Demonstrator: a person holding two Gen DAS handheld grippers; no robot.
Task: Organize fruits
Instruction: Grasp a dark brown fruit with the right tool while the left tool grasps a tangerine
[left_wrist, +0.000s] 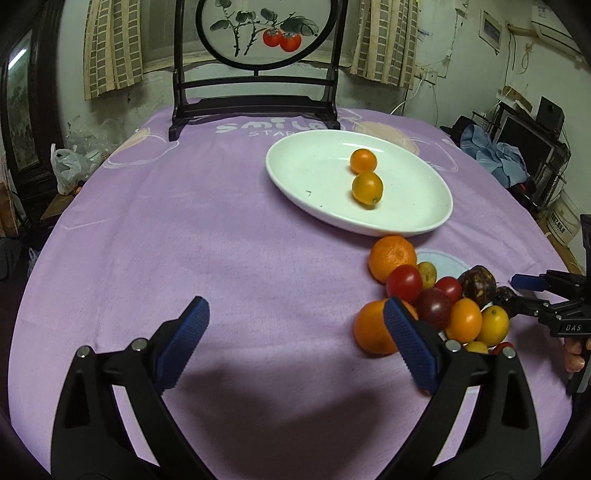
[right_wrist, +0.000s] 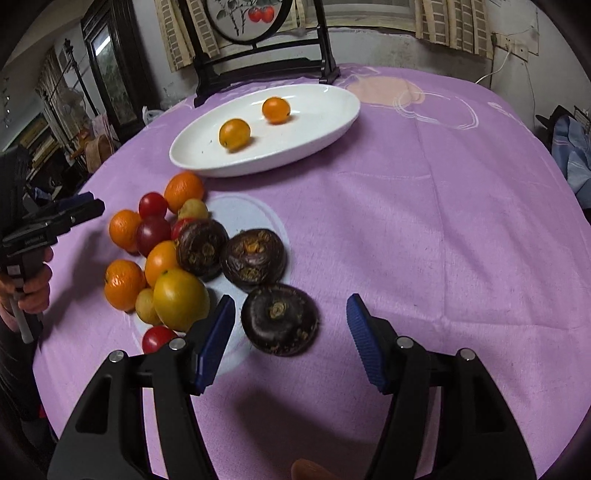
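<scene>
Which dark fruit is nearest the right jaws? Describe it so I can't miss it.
Start at the white oval plate, then come down to the fruit pile on the purple tablecloth. The nearest dark round fruit lies apart, alone between the right gripper jaws.

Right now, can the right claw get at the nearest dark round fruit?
Probably yes. The right claw is open, and the dark round fruit lies just ahead between its fingers on the purple cloth, with nothing over it; the yellow fruit sits clear to the left.

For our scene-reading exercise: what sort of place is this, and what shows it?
Probably a lived-in home room: a cloth-covered table, checked curtains over a window, and a decorative painted screen behind the white plate.
</scene>
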